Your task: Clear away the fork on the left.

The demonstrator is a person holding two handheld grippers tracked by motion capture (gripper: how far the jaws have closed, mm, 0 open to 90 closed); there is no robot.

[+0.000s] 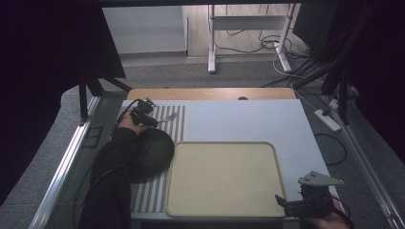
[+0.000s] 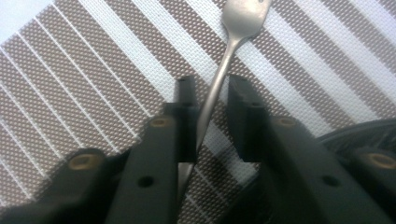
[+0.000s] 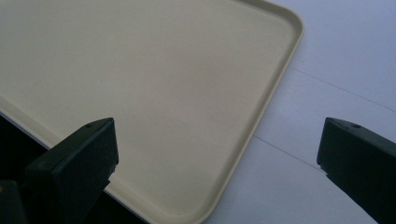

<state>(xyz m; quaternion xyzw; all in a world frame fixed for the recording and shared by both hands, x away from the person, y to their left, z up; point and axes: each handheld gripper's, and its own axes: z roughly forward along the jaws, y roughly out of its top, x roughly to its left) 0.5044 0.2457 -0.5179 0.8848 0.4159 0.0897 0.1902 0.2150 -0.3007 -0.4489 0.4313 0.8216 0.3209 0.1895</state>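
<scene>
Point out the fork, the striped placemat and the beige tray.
fork (image 2: 219,79), left gripper view, on its handle.
striped placemat (image 2: 93,84), left gripper view, on a bare striped patch.
beige tray (image 3: 275,88), right gripper view, on its raised rim.

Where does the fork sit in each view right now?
High view: the fork lies upper left on the striped placemat, ahead of the left claw.
Left gripper view: centre, handle between the jaws.
Right gripper view: not in it.
Shared landmark: the striped placemat.
</scene>
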